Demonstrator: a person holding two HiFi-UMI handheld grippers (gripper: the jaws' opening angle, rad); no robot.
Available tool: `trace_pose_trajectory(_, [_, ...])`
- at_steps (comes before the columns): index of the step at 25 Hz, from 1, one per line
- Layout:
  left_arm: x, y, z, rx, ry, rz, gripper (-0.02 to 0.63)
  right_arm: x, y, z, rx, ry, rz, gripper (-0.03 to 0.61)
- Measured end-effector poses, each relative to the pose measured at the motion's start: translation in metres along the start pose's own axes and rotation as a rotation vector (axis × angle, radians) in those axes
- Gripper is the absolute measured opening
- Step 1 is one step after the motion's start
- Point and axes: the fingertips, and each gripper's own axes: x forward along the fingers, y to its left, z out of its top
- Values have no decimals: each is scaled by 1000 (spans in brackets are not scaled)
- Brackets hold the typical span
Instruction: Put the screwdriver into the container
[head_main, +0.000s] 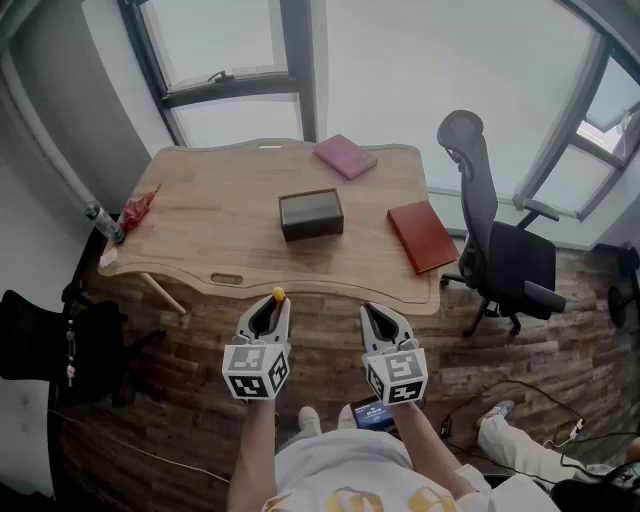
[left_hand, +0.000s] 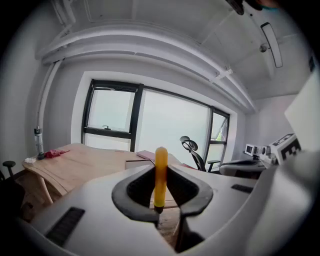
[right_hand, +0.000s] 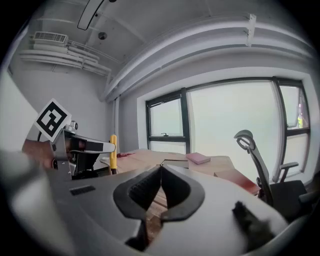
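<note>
1. The left tool (head_main: 270, 312) grips the yellow screwdriver (left_hand: 160, 175), which stands up straight between its jaws.
2. The right tool (head_main: 384, 316) is pressed together with nothing in it.
3. The dark container (head_main: 311, 214) sits on the surface (head_main: 220, 230), well ahead of both tools.

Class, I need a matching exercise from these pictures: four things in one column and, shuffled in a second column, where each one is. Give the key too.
Column one:
1. screwdriver
2. container
3. pink book
4. red book

Column two:
A. at the far edge of the table
B. held in the left gripper
C. in the middle of the table
D. at the table's right end, near the office chair

Pairs: 1-B, 2-C, 3-A, 4-D
</note>
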Motion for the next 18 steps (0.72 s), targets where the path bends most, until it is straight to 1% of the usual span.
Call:
trace_pose_trajectory(10, [-9, -9, -3, 6, 1, 23, 77, -11, -3, 0, 2, -9, 14, 31])
trace_pose_trajectory(14, [-10, -10, -4, 11, 4, 33, 77, -11, -4, 2, 28, -21, 21, 32])
trace_pose_trajectory(18, [-12, -11, -8, 17, 11, 45, 77, -14, -5, -1, 33, -22, 28, 32])
